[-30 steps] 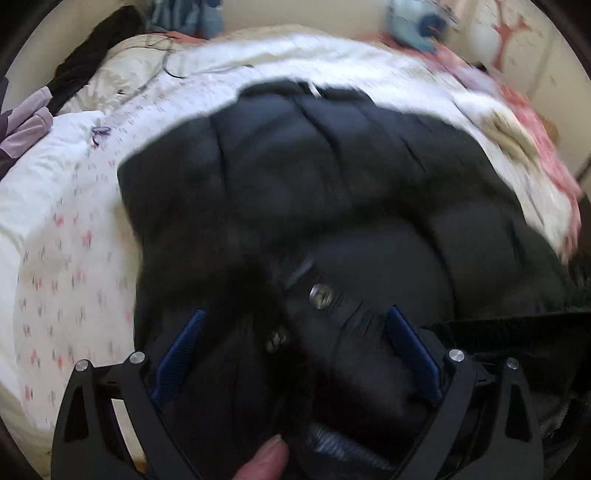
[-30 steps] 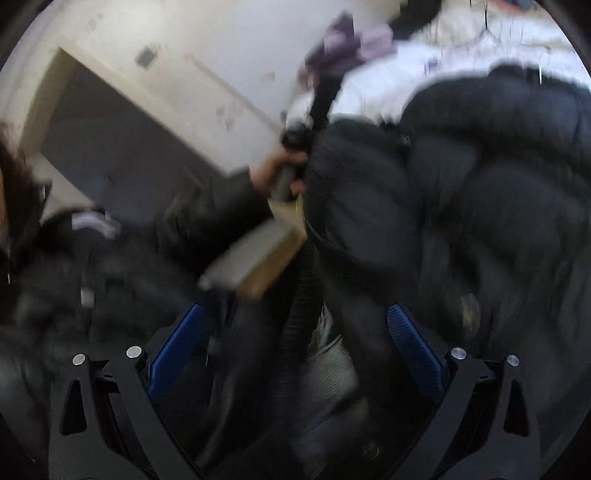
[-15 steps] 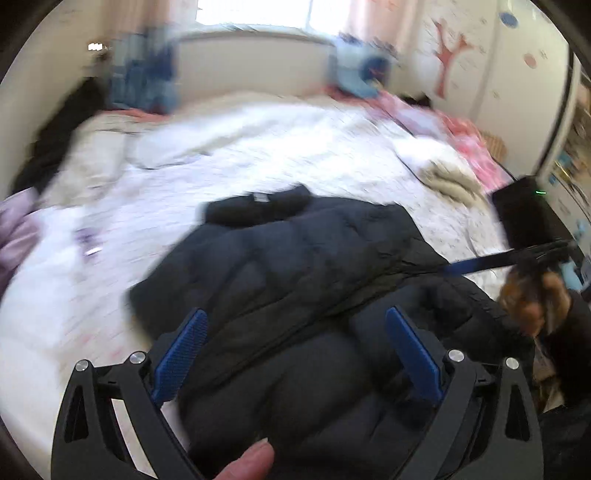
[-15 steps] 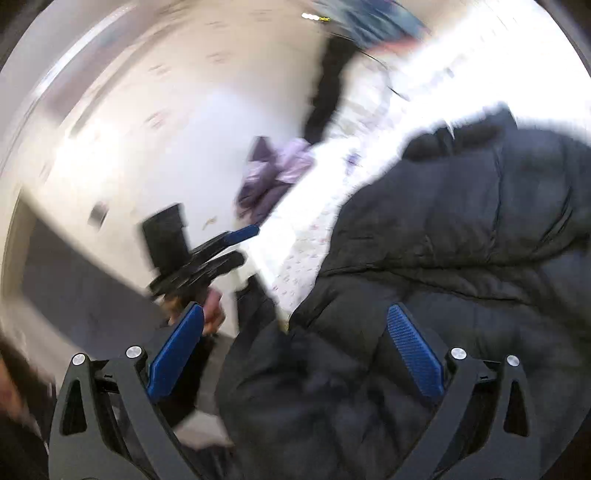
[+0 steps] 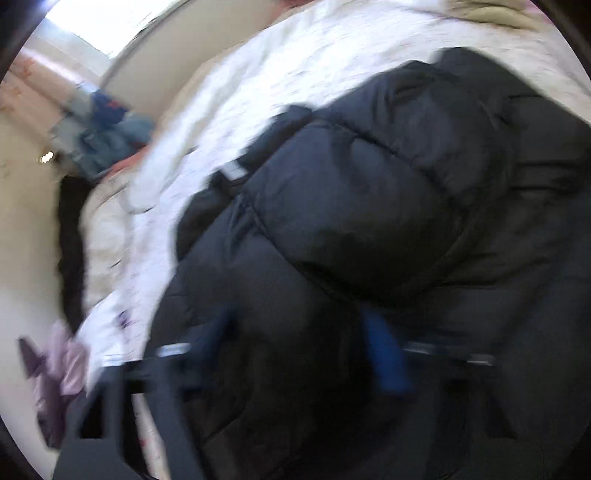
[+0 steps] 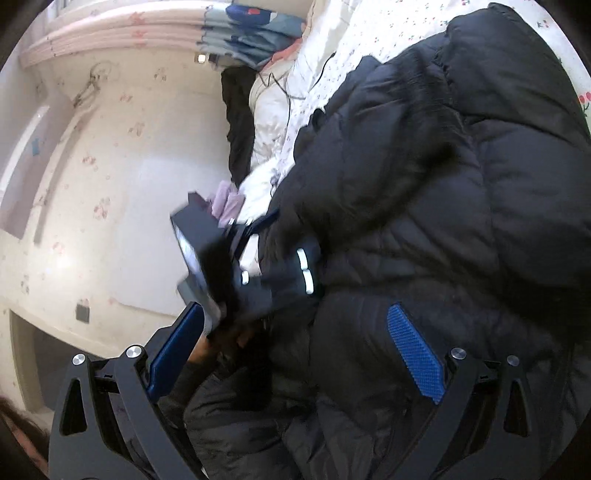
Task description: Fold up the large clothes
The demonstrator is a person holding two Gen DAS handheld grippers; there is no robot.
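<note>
A large black puffer jacket (image 5: 369,206) lies on the white flowered bed (image 5: 280,66); it also fills the right wrist view (image 6: 461,184). My left gripper (image 5: 299,339) is blurred, low over the jacket's near part, its blue pads wide apart with jacket fabric between them. It also shows in the right wrist view (image 6: 266,236), at the jacket's left edge. My right gripper (image 6: 295,354) is open, pads wide apart, over the jacket's near edge with nothing clamped.
A lilac garment (image 6: 227,199) and a black garment (image 6: 238,122) lie at the bed's left edge by the wall. Blue folded clothes (image 6: 251,33) lie at the head of the bed. A thin black cable (image 6: 295,92) runs over the bedding.
Both views have swung and tilted sharply. My left gripper has dropped from high above the bed down close onto the jacket. My right gripper has moved closer over the jacket's near edge.
</note>
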